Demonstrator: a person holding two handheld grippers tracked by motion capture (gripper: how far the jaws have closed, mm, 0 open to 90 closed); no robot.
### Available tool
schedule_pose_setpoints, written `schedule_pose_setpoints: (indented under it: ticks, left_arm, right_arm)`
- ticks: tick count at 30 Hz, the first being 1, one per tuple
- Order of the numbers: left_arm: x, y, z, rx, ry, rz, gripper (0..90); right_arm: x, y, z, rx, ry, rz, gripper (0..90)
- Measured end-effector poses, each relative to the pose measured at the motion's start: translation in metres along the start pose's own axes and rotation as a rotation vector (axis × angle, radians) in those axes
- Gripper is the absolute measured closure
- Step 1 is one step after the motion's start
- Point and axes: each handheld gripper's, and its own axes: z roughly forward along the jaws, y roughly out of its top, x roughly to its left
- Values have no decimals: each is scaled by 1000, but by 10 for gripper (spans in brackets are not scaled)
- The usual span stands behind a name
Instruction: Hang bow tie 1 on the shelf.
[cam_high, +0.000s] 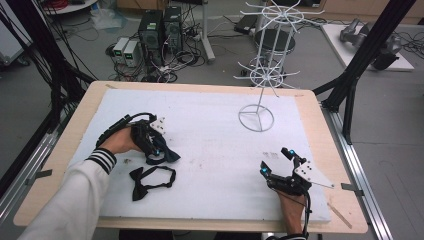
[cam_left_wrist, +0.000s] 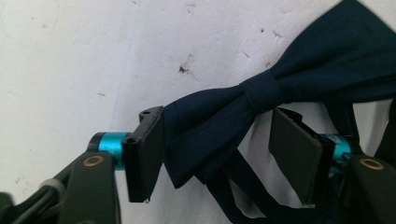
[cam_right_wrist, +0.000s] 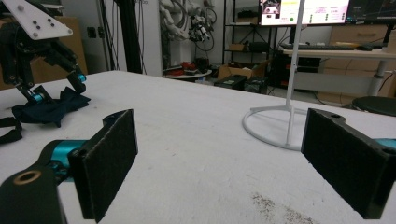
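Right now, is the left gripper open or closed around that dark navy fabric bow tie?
Open. The left gripper has its jaws spread either side of one wing of the dark navy fabric bow tie, with a visible gap at the right jaw.

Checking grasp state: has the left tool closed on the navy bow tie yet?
No. The left tool stands open, its jaws either side of one wing of the navy bow tie, with a gap on the right.

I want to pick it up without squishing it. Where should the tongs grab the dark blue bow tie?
Best bet: the dark blue bow tie at its knot, coming from above. The knot is the narrow, firm middle where both floppy wings meet. The left tongs now stand open around one wing, beside the knot, so shift them over a little.
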Motion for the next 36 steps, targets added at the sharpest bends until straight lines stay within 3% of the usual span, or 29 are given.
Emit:
schedule_pose_setpoints:
  ticks: [4, 5, 9, 13, 19, 25, 32, 36]
  left_arm:
    - [0, 0, 3, 24, -2, 11, 437]
    - [0, 0, 4, 26, -6, 9, 480]
    - [1, -1, 4, 30, -15, -5, 516]
    - [0, -1, 2, 37, -13, -11, 649]
    - [-1, 0, -2, 24, 4, -66, 791]
    - [-2, 0, -2, 24, 3, -87, 820]
    - [-2, 1, -3, 27, 10, -82, 823]
    - [-5, 0, -4, -7, 17, -107, 823]
  right_arm:
    - [0, 0, 0, 0, 0, 0, 102]
    - [0, 0, 0, 2, -1, 2, 102]
    - [0, 0, 0, 2, -1, 2, 102]
    - [0, 0, 0, 2, 0, 3, 101]
    - [0, 0, 0, 2, -1, 2, 101]
    - [0, 0, 0, 1, 0, 2, 102]
    - [0, 0, 0, 2, 0, 2, 102]
    - [0, 0, 0, -1, 1, 1, 102]
